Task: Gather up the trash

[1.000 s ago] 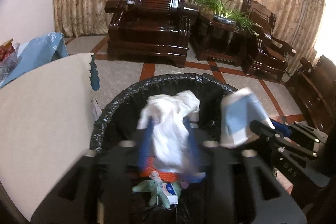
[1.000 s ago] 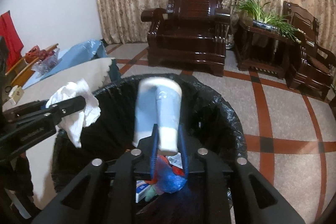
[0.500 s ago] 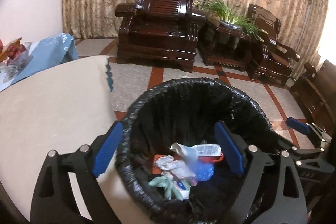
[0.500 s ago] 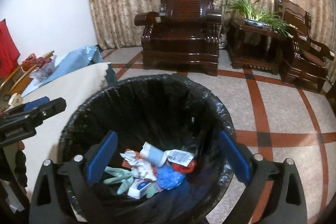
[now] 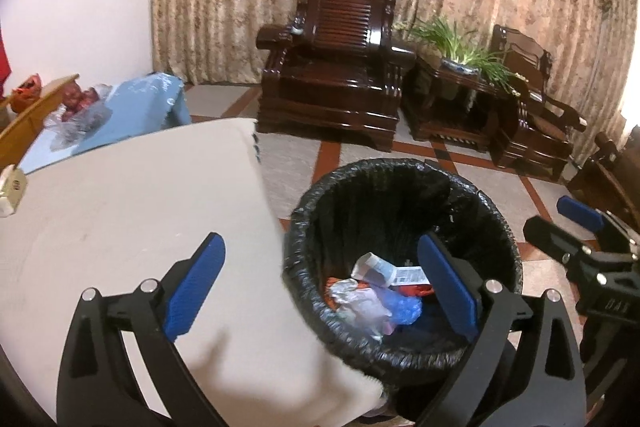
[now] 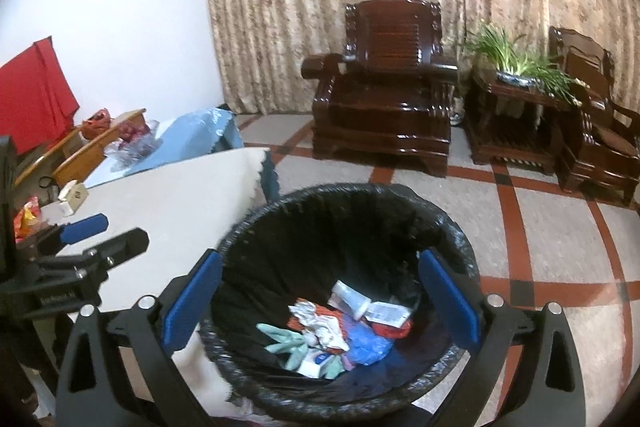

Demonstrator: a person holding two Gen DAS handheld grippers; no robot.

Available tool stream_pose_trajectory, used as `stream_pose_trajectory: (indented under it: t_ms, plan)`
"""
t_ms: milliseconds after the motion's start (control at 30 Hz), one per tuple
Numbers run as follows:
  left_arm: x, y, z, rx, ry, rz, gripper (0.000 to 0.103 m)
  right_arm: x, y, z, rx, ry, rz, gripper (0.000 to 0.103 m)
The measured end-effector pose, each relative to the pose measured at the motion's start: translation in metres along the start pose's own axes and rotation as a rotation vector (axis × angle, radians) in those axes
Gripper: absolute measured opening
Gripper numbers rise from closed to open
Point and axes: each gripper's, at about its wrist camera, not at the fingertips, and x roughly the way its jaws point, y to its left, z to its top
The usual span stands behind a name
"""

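Note:
A bin with a black liner point(image 5: 400, 183) point(image 6: 352, 199) stands on the floor beside a white table. Inside lie the blue-and-white cup point(image 5: 374, 267) point(image 6: 350, 299), crumpled white tissue point(image 5: 358, 303) point(image 6: 320, 323), a green glove point(image 6: 286, 339), blue plastic and other wrappers. My left gripper point(image 5: 320, 287) is open and empty, straddling the table edge and the bin's left rim. My right gripper point(image 6: 320, 303) is open and empty above the bin. It also shows in the left wrist view point(image 5: 580, 219).
The white table point(image 5: 132, 207) point(image 6: 168, 203) lies left of the bin, with a small box point(image 6: 74, 197) and snack packets at its far left. A blue-covered table point(image 5: 132, 103) stands beyond. Dark wooden armchairs point(image 5: 336, 67) and a plant stand point(image 6: 516, 107) line the curtain.
One second ago each gripper was shut on trash over the bin, left on the tissue, right on the cup. Both opened and the items fell in. The left gripper has moved left over the table.

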Motion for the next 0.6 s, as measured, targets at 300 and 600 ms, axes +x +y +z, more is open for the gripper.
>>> stream_pose_trajectory:
  t_ms: [300,600]
  plan:
    - [-0.047,0.007,0.004,-0.004,-0.044,0.040,0.095,-0.033,0.031,0.011,-0.041,-0.042,0.039,0.097]
    - [-0.079,0.011,0.005,-0.008,-0.097,0.065,0.096,-0.055,0.050,0.018,-0.086,-0.088,0.072,0.097]
